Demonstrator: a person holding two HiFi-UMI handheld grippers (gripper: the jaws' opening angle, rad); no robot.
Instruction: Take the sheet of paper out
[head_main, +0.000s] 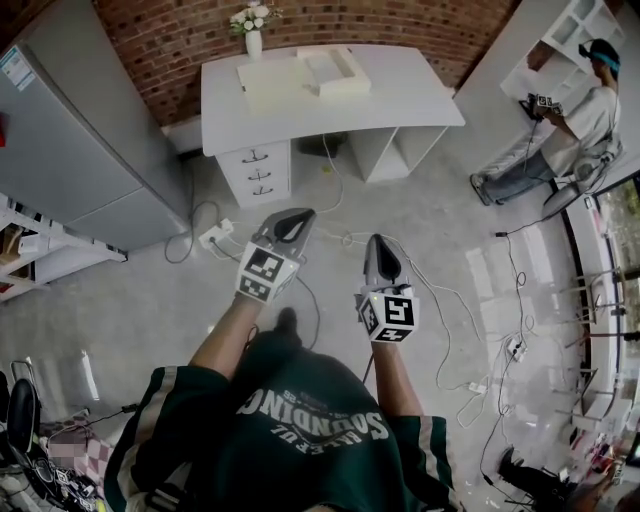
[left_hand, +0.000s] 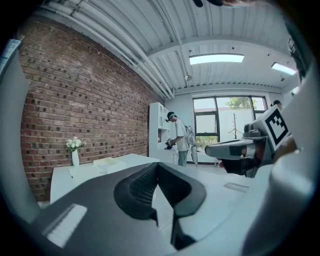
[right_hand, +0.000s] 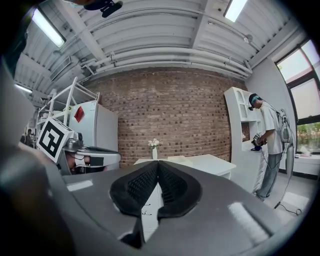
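From my remote seat I saw both grippers held level over the grey concrete floor, well short of the white desk with drawers that stood at twelve o'clock against the red brick wall. The left gripper had its dark ribbed jaws pressed fully together with nothing between them, as its own view showed. The right gripper was the same, its jaws closed tight and empty.

The sheet of paper, which as far as I could make out was the pale cream flat piece, lay on the desk top. It sat just at nine o'clock of a shallow white box and well apart from both grippers. A small white vase of white flowers stood at the desk's far edge, at about eleven o'clock of the paper.

A tall grey metal cabinet stood at ten o'clock. White cables trailed over the floor. At two o'clock a person in a pale shirt stood by white shelving.
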